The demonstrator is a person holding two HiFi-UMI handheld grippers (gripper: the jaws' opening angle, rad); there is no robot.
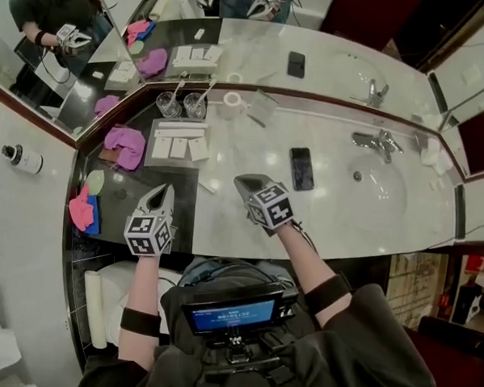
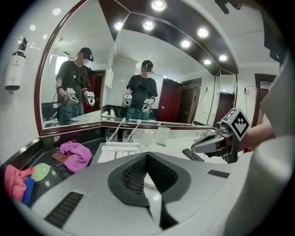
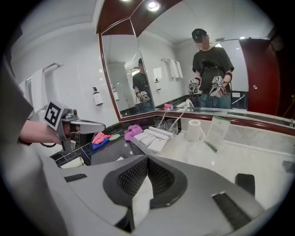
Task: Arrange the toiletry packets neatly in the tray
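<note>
I see a bathroom: a pale marble surface [image 1: 252, 161] with a round sink [image 1: 380, 188] and a chrome faucet [image 1: 376, 141] set into it. Angled mirrors [image 1: 330, 64] framed in dark red run behind it. Recessed ceiling lights [image 2: 158, 5] glow overhead, and the left wall [image 1: 21, 242] is glossy white.

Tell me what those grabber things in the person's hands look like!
Both the left gripper and the right gripper are smooth grey wedges that taper to pointed jaws, with black mesh pads inside. Each carries a cube with black-and-white square markers. The person wears black forearm bands and dark clothes.
</note>
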